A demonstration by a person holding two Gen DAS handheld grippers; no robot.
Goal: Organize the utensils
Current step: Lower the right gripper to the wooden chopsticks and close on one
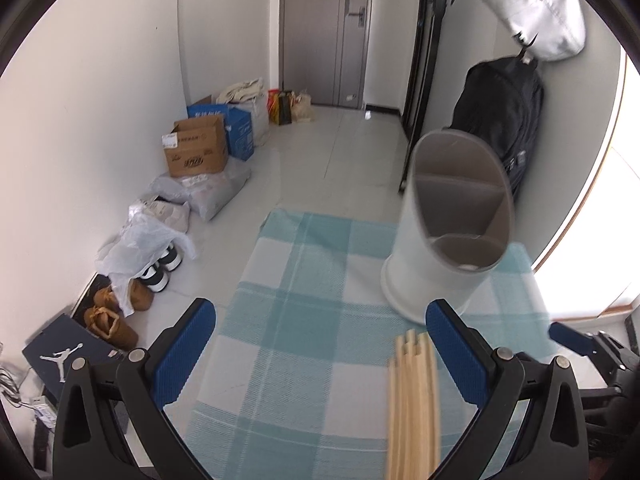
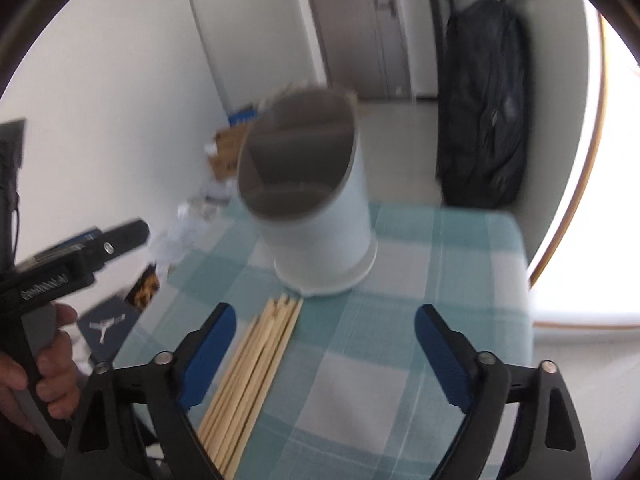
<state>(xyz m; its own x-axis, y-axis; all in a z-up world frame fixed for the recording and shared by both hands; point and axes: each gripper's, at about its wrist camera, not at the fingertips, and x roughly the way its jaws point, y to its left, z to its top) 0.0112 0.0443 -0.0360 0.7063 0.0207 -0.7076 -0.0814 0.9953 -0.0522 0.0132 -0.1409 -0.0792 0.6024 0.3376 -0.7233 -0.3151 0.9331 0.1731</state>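
A white utensil holder (image 1: 444, 224) with a grey divided inside stands upright on the checked blue tablecloth (image 1: 304, 320); it also shows in the right wrist view (image 2: 312, 204). A bundle of wooden chopsticks (image 1: 412, 404) lies flat on the cloth in front of it, tips toward the holder; it also shows in the right wrist view (image 2: 252, 372). My left gripper (image 1: 320, 352) is open and empty above the cloth, chopsticks by its right finger. My right gripper (image 2: 324, 356) is open and empty, chopsticks by its left finger.
The cloth-covered table's left edge drops to a tiled floor with cardboard boxes (image 1: 200, 148), bags and shoes (image 1: 156, 272) along the wall. A black backpack (image 1: 504, 124) hangs behind the holder. A bright window is at right. The left gripper's handle and hand (image 2: 48, 344) show at left.
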